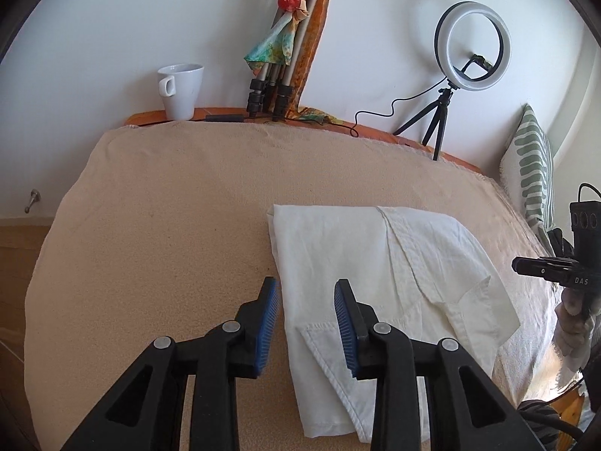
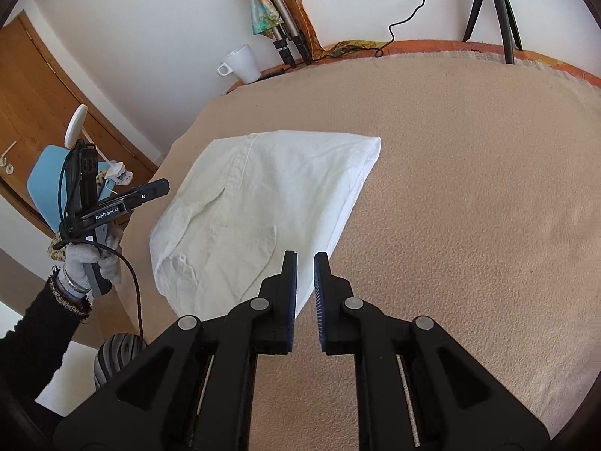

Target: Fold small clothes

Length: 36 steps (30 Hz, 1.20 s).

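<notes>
While spread apart above it, two empty tongs, left tongs (image 1: 306, 300) and right tongs (image 2: 305, 274), one folded white shirt (image 1: 379, 274).

A white mug (image 1: 181, 90) stands at the far edge of the beige blanket (image 1: 180, 195). Just beside it, folded tripod legs (image 1: 270, 86) lean on the wall, a colourful scarf (image 1: 296, 11) tied around them. Further right, a ring light (image 1: 472, 45) stands on its small stand. A striped cushion (image 1: 531, 165) sits at the right edge.
</notes>
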Each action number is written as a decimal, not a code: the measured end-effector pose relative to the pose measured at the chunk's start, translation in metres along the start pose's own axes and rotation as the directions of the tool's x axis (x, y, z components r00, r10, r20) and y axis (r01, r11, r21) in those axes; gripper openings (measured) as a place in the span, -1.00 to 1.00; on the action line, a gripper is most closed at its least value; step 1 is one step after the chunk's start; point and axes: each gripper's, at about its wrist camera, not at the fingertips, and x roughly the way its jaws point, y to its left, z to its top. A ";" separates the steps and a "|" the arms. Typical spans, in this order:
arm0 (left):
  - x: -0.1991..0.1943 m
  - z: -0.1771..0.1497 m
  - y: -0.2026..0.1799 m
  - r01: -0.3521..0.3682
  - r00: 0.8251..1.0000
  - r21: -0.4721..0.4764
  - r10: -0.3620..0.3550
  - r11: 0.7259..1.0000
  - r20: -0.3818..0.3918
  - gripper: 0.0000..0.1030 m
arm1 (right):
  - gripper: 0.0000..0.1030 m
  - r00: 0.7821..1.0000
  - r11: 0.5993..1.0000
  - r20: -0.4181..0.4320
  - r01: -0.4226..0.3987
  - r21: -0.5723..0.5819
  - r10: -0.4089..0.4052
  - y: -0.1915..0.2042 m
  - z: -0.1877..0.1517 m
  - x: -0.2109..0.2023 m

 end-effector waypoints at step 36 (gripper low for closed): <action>0.021 0.017 0.043 -0.038 0.999 -0.100 0.036 0.994 -0.030 -0.33 | -0.62 0.993 0.991 -0.094 0.076 0.111 -0.066 -0.027 0.031 0.068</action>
